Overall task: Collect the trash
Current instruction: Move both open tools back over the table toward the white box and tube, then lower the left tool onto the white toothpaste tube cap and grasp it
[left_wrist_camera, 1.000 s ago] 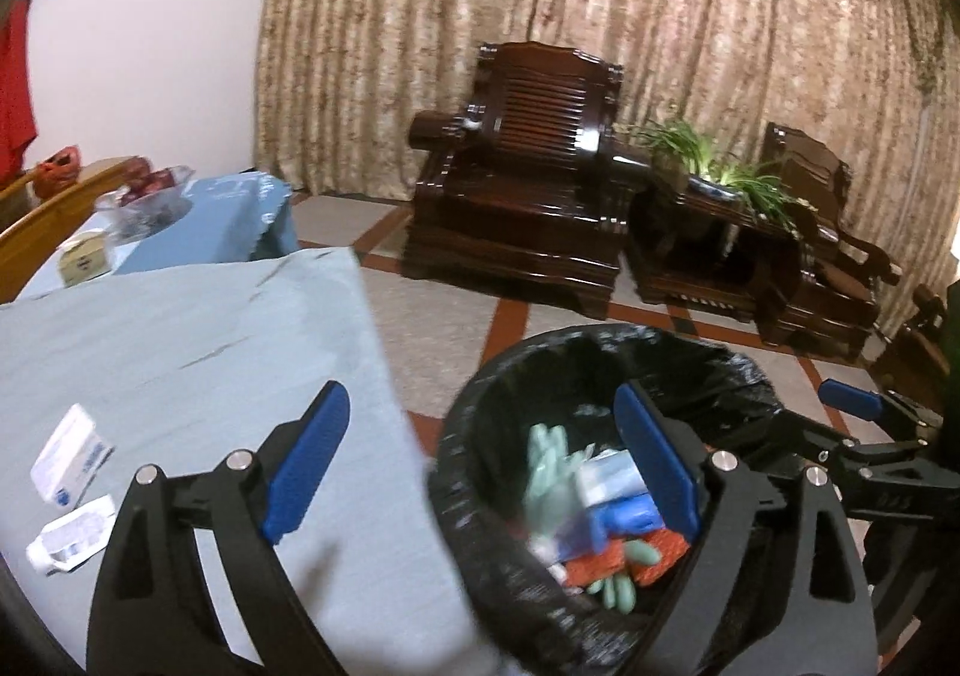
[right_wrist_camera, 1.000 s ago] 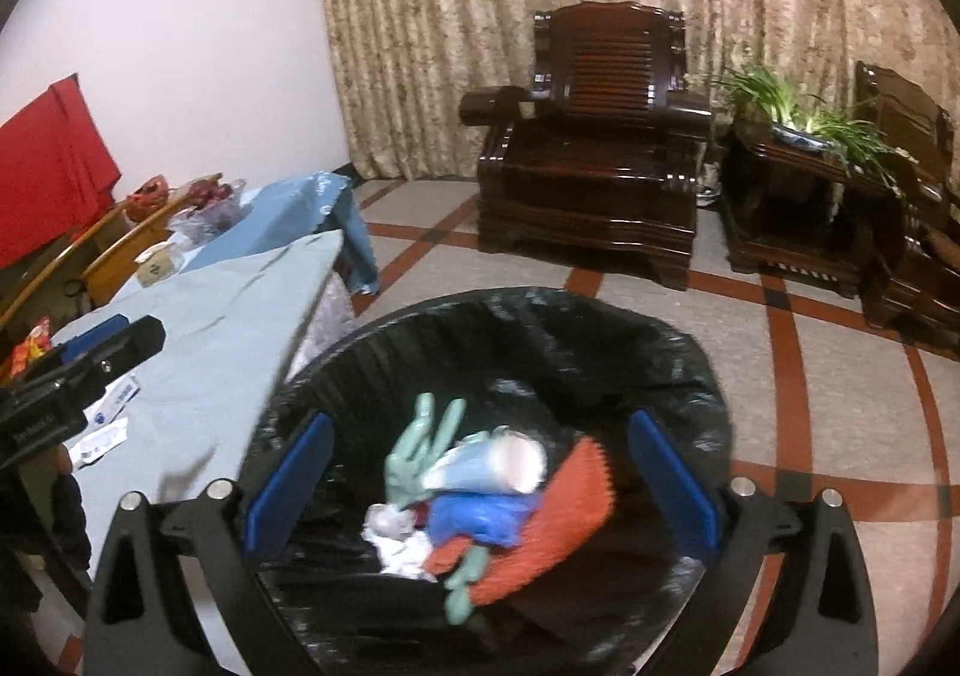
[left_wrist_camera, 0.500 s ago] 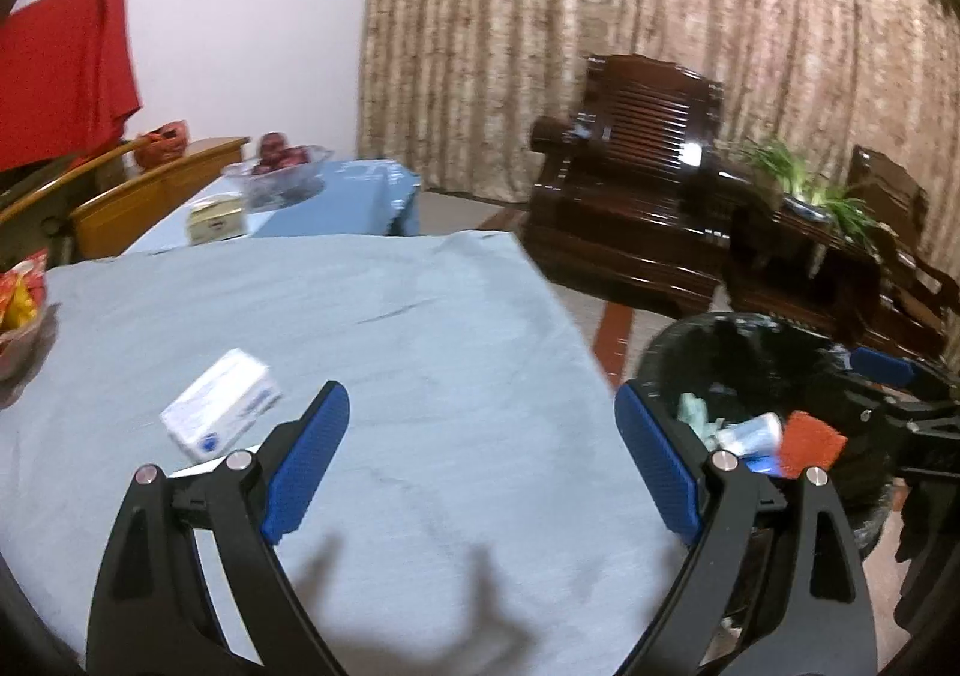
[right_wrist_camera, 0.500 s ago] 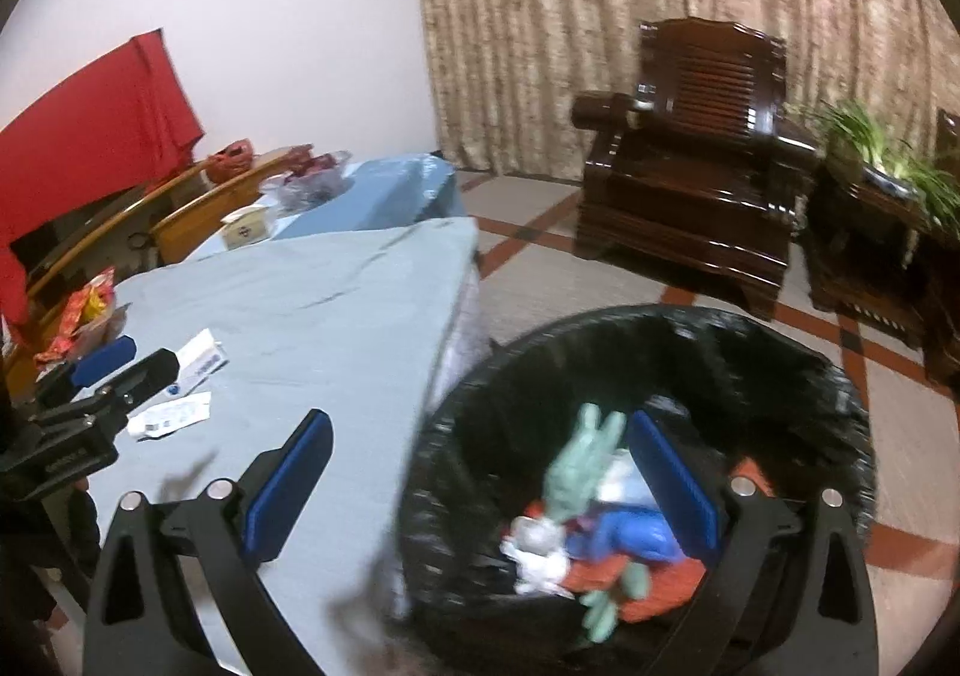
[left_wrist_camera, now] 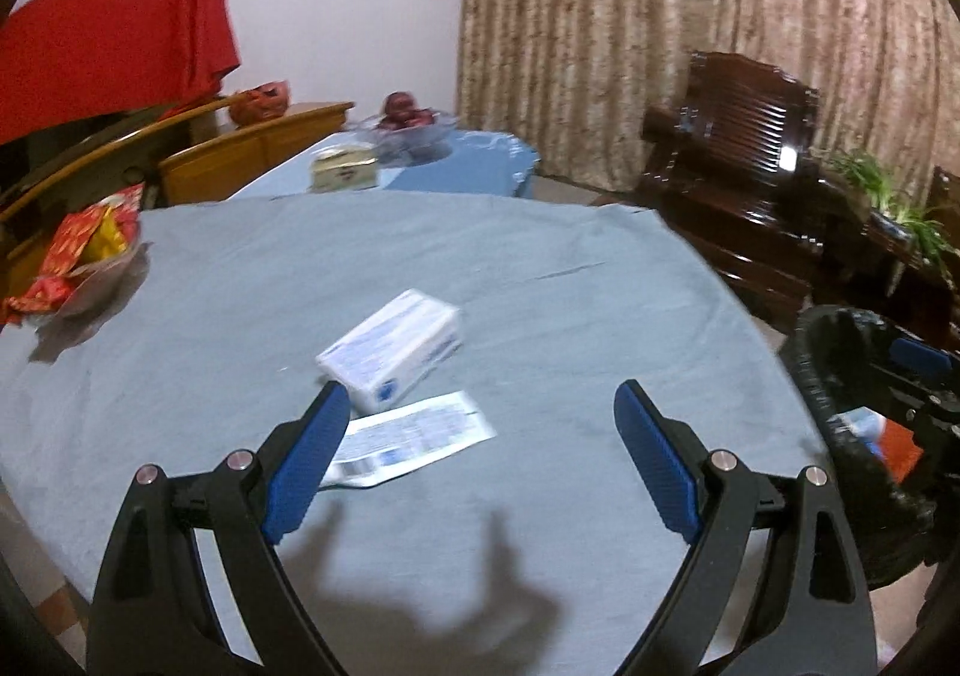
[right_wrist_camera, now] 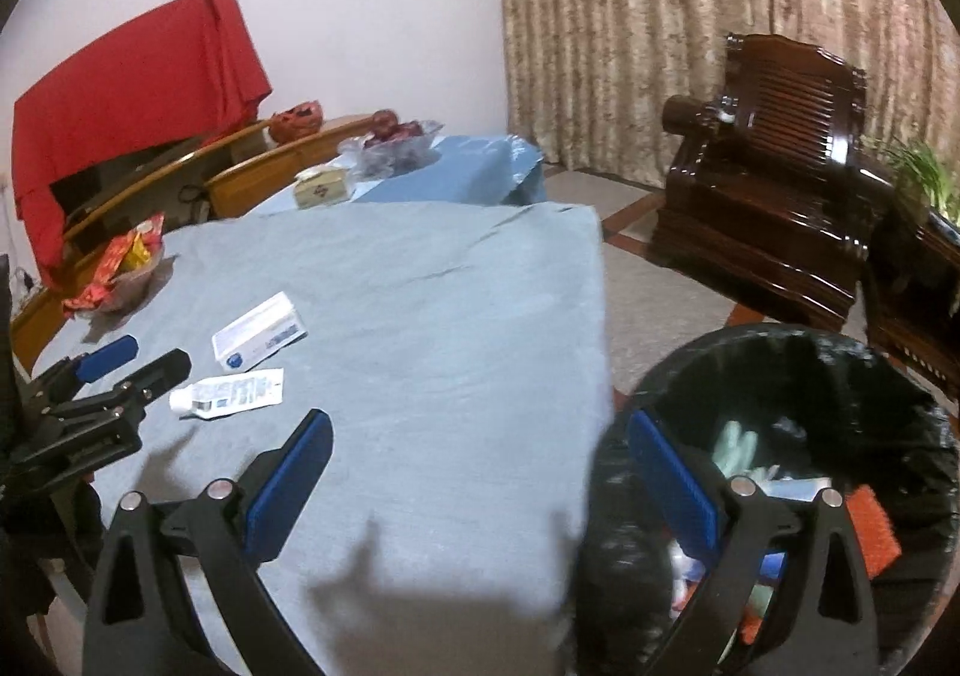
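A white and blue box [left_wrist_camera: 393, 356] and a flat white tube [left_wrist_camera: 408, 436] lie on the blue-grey tablecloth [left_wrist_camera: 540, 268]. My left gripper [left_wrist_camera: 480, 454] is open and empty, just short of them, its left finger [left_wrist_camera: 306, 460] beside the tube. The box [right_wrist_camera: 258, 340] and tube [right_wrist_camera: 231, 394] also show in the right wrist view. My right gripper [right_wrist_camera: 480, 478] is open and empty over the table's near edge. A black-lined trash bin [right_wrist_camera: 840, 376] holding several discarded items stands to the right of the table; it also shows in the left wrist view [left_wrist_camera: 840, 352].
A bowl of red snack packets [left_wrist_camera: 84, 256] sits at the table's left. A tissue box [left_wrist_camera: 345, 173] and fruit bowl [left_wrist_camera: 408, 126] stand on a further table. Dark wooden armchairs [left_wrist_camera: 750, 147], a plant [left_wrist_camera: 900, 208] and curtains [left_wrist_camera: 660, 15] are on the right.
Both grippers swung left from the bin toward the table. The box and tube now lie close ahead of my left gripper. The bin has shifted to the right edge of both views.
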The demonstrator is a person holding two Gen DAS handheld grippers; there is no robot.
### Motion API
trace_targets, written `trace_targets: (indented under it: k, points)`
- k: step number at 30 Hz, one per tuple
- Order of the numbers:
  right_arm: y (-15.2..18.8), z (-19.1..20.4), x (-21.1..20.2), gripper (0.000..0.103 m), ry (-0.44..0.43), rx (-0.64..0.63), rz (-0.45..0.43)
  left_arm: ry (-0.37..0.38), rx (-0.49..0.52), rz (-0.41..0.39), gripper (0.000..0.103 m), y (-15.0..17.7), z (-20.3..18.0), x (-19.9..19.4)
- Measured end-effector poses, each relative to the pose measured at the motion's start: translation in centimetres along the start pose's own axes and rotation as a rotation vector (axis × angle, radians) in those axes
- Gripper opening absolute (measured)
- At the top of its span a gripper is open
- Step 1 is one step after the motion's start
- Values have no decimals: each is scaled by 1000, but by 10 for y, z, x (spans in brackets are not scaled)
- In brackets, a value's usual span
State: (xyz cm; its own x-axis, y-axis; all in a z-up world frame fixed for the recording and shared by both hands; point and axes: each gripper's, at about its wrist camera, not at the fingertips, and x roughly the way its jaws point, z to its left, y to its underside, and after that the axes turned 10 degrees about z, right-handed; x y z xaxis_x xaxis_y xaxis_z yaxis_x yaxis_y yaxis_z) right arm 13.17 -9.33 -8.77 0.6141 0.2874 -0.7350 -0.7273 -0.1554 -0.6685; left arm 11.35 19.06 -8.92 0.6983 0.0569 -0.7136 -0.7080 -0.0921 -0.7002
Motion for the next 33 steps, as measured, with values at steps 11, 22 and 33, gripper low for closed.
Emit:
trace_targets:
  k: [11,22,33]
  points:
    - [7,32,40,97,7,-54,75,-95,-79,107,73,9,73,45]
    - [12,40,68,97,36,-66,127,-46,-105,179,65,17,83,73]
    - [14,40,74,97,35,-80,142,-21,-126,253,45,21,82,88]
